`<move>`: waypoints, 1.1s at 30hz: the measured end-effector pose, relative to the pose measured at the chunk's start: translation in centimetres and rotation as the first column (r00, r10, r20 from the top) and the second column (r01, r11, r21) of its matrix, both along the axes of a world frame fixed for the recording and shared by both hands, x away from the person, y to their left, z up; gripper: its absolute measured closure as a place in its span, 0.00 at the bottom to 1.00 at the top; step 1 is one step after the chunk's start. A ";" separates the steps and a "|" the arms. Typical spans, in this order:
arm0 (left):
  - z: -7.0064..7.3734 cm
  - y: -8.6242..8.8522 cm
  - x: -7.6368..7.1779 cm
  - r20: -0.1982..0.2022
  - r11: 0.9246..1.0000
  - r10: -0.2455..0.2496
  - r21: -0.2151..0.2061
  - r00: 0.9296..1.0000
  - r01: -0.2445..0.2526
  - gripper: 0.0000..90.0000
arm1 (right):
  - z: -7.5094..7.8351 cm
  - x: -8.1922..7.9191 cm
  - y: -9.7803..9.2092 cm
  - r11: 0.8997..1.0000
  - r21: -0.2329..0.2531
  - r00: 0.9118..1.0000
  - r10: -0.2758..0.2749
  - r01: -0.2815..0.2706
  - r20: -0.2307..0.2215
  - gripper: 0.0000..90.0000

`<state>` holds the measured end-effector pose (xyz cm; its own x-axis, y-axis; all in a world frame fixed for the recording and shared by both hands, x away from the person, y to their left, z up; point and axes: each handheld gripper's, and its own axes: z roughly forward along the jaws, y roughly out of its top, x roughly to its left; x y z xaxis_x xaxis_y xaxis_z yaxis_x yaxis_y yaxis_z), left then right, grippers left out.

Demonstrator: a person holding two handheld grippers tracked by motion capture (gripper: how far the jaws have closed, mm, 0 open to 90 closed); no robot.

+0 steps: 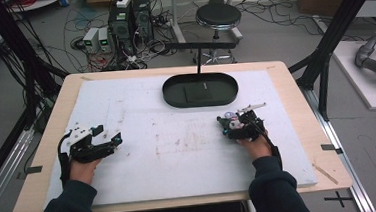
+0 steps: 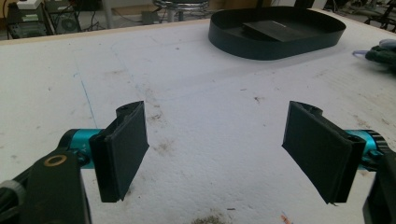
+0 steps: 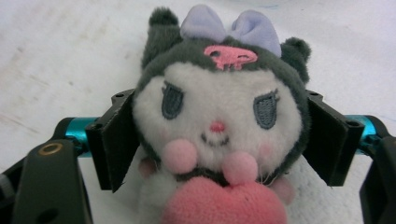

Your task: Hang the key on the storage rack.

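Observation:
A small plush toy (image 3: pixel 217 116) with a white face, dark grey hood, lavender bow and pink heart sits between the pads (image 3: pixel 114 140) of my right gripper (image 3: pixel 217 140), which is shut on its head. In the high view that gripper (image 1: pixel 230 123) rests on the white mat, right of centre, with the plush toy (image 1: pixel 233 119) at its tip. My left gripper (image 1: pixel 109 134) lies low on the mat's left side. Its jaws stand wide apart, and the left gripper (image 2: pixel 215 154) has only bare mat between them.
A black oval tray (image 1: pixel 175 99) with a flat black square inside stands at the back middle of the mat; its wall (image 2: pixel 275 49) shows ahead of the left gripper. The stained white mat (image 1: pixel 179 151) covers a wooden table. A stool (image 1: pixel 218 16) and cables lie beyond.

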<state>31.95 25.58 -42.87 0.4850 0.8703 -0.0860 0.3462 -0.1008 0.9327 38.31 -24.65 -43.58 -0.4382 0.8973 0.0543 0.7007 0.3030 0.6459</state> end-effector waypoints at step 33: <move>0.1 0.1 0.3 0.012 1.000 -0.005 -0.012 1.000 0.005 0.24 | 12.3 5.9 -0.5 0.995 -0.002 0.961 0.094 -0.097 0.259 0.35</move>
